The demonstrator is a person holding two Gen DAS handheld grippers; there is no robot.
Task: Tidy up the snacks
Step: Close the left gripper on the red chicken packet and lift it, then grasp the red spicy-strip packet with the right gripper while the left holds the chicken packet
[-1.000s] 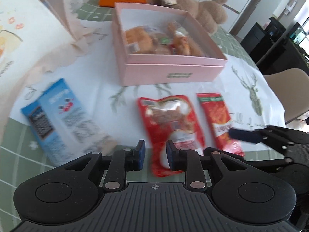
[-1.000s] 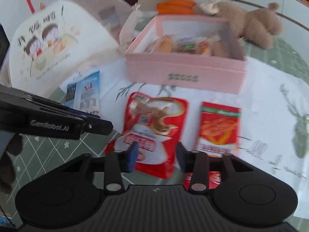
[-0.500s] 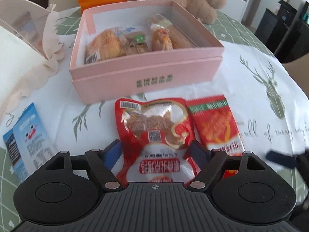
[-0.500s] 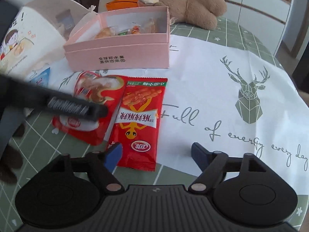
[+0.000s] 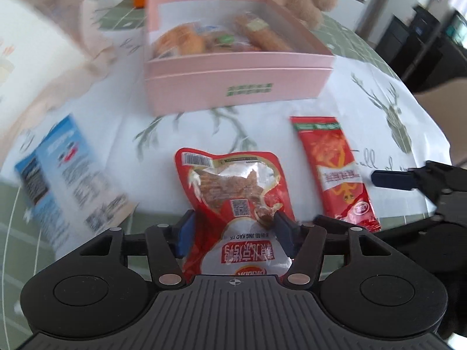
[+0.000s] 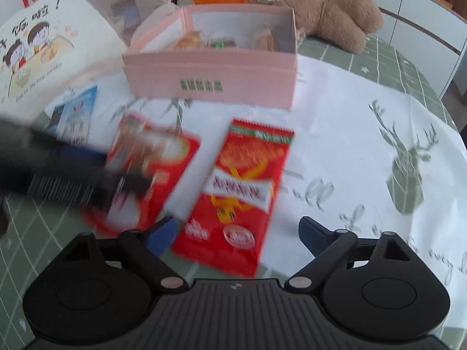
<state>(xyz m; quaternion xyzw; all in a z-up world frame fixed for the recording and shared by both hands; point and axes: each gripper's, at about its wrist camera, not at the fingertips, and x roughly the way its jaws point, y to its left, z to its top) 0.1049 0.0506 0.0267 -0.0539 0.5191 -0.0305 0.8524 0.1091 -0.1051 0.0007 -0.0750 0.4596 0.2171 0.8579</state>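
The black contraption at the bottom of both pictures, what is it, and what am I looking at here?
It is a hand-held two-finger gripper. A person holds one in each hand, and a wide-angle camera on each looks forward along its fingers. One picture comes from the left gripper, the other from the right gripper. On the table are a pink box of wrapped snacks, a blue packet and a teddy bear. The left jaws have just been closing around a red pouch; whether they grip it yet is unclear. The right jaws have just been opening and stand wide astride a red sachet, holding nothing.
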